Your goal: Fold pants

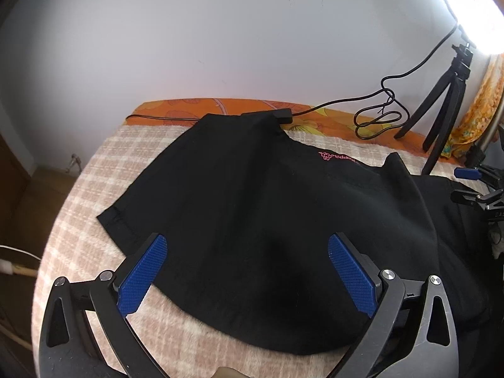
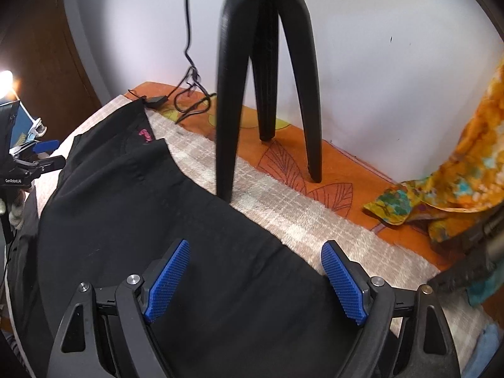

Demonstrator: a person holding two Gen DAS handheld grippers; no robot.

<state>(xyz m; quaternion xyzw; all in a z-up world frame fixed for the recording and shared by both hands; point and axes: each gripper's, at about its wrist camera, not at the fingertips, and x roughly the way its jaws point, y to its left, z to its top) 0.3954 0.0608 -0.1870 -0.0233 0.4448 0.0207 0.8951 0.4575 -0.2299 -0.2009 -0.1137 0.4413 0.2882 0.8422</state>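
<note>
Black pants [image 1: 258,208] on checked blanket [image 1: 94,195], between left gripper's [image 1: 247,263] wide-apart blue fingers [image 1: 143,275].

Both claws [image 1: 247,245] [image 2: 255,253] wide apart, empty

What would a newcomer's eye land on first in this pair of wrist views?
The black pants sprawled over the checked blanket dominate both views, a pink logo near their far end. Both the left gripper and right gripper hang open above the cloth, blue pads spread. A black tripod stands at the far edge beside the wall.
</note>
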